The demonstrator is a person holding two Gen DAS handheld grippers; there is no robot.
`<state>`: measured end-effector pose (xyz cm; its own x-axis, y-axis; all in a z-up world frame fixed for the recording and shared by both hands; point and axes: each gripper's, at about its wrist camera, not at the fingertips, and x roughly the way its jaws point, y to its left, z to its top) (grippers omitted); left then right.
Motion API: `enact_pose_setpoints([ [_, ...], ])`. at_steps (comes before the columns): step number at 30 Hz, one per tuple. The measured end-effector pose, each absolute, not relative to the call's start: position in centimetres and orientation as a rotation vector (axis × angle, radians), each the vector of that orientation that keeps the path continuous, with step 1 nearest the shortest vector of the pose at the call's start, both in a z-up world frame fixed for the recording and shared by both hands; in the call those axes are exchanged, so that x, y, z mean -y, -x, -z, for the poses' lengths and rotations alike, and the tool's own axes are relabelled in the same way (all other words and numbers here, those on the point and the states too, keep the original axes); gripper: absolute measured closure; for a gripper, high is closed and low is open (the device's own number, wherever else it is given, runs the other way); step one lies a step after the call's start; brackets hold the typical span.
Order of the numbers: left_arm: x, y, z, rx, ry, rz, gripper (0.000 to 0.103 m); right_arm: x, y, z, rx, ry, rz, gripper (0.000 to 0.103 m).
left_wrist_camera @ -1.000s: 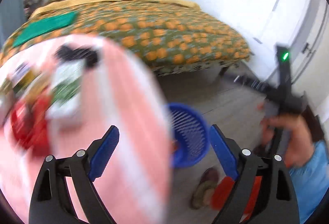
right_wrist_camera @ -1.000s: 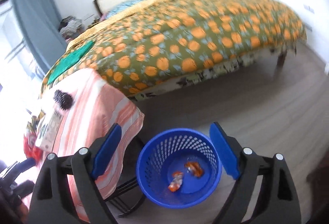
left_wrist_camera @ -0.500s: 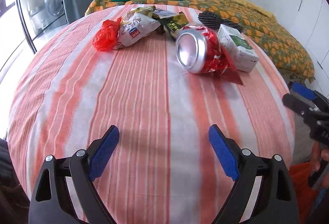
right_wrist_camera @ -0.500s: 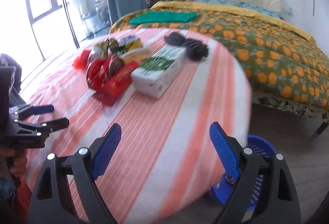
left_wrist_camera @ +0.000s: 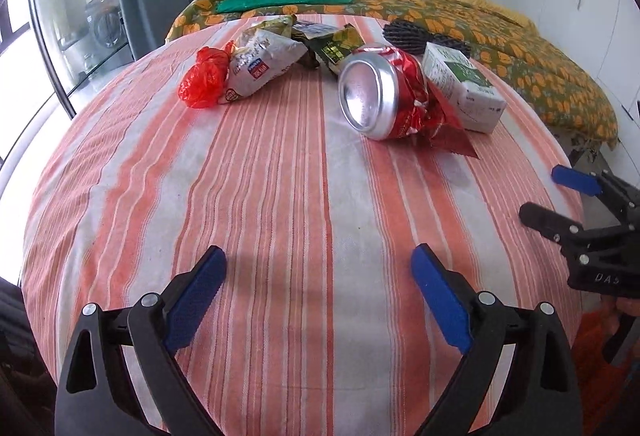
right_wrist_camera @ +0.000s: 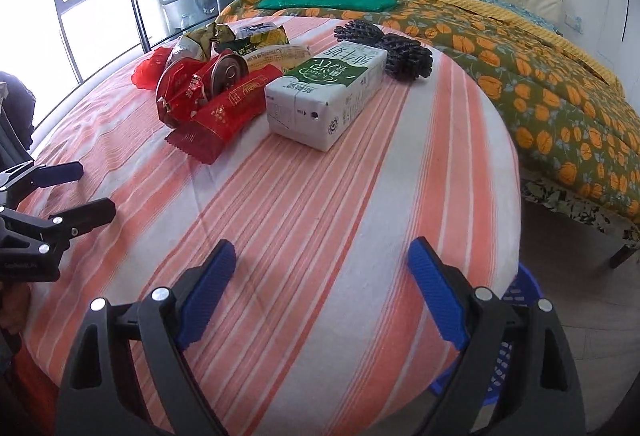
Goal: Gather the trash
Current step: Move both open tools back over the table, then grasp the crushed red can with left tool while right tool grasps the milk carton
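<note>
The right tool (left_wrist_camera: 592,224) reads "DAS" on its black body. The milk carton (right_wrist_camera: 326,92) carries large white Chinese characters, possibly 纯牛奶, though they're hard to make out from here.

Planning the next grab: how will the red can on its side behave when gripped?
The red can lies on its side, so a nudge may roll it. Its wall looks dented, so it is probably empty, light and crushable. The red wrapper against it may shift too.

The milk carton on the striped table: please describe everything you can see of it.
The milk carton is a white, rectangular paper-like box with a green printed face, lying flat on the striped tablecloth. It looks closed and undented. A red wrapper lies at its side; whether they touch is unclear. Neither gripper holds it.
</note>
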<state>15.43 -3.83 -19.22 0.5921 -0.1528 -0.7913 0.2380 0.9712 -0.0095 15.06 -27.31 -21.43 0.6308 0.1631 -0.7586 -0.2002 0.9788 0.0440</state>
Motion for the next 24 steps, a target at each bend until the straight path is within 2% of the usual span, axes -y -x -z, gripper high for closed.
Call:
enact_pose_setpoints([
  [10,7.8,-19.7,14.4,-0.793,-0.022,0.239,0.01,27.0,-15.5,21.6,-0.85,0.051,-0.204,0.013],
  [17,10.9,-24.9,15.9,-0.843,-0.085,0.161,0.012,27.0,-15.5,21.6,-0.847,0.052,-0.203,0.013],
  [21,9.6,-25.9,17.0,-0.886,-0.022,0.187,0.033,26.9,-15.5,21.6,-0.85,0.053,-0.204,0.013],
  [24,8.9,-25.7,17.0,-0.88,0.011,0.239,0.057,27.0,-15.7,21.5,-0.865,0.052,-0.209,0.013],
])
